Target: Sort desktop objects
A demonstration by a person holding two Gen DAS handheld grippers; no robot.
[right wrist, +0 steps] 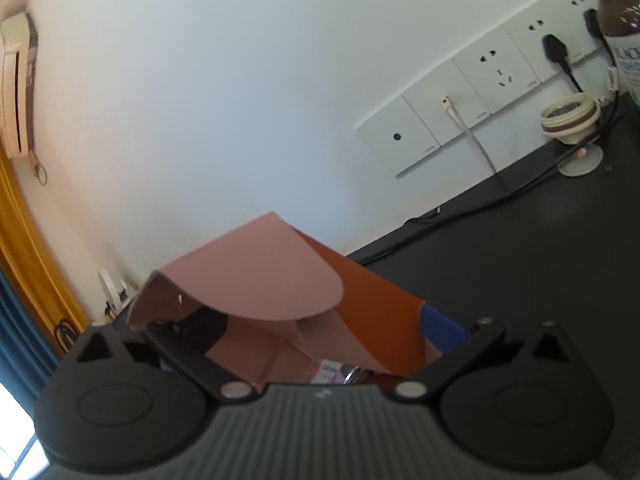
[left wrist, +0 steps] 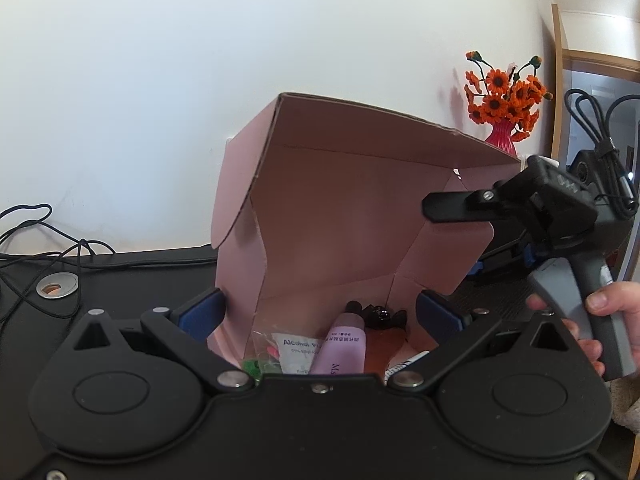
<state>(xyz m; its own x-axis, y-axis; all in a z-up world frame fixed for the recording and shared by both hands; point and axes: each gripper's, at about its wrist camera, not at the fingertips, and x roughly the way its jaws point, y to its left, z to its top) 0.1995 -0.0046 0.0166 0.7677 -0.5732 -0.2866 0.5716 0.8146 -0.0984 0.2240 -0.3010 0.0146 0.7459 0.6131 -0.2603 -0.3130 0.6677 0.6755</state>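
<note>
- Two items readable inside pink box [left wrist: 340, 216] on worktop [left wrist: 132, 276]: purple tube [left wrist: 344, 346], long axis toward box rear; alcohol wipe packet [left wrist: 298, 354] beside it.
- Left hand-held gripper [left wrist: 320, 314]: spread, straddling box.
- Right hand-held gripper [right wrist: 320, 328]: spread at box flap.

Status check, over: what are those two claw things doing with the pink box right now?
Left gripper open, straddling the pink box. Right gripper open at the box's lid flap. Lilac tube and wipe packet inside. Nothing blocking.
</note>
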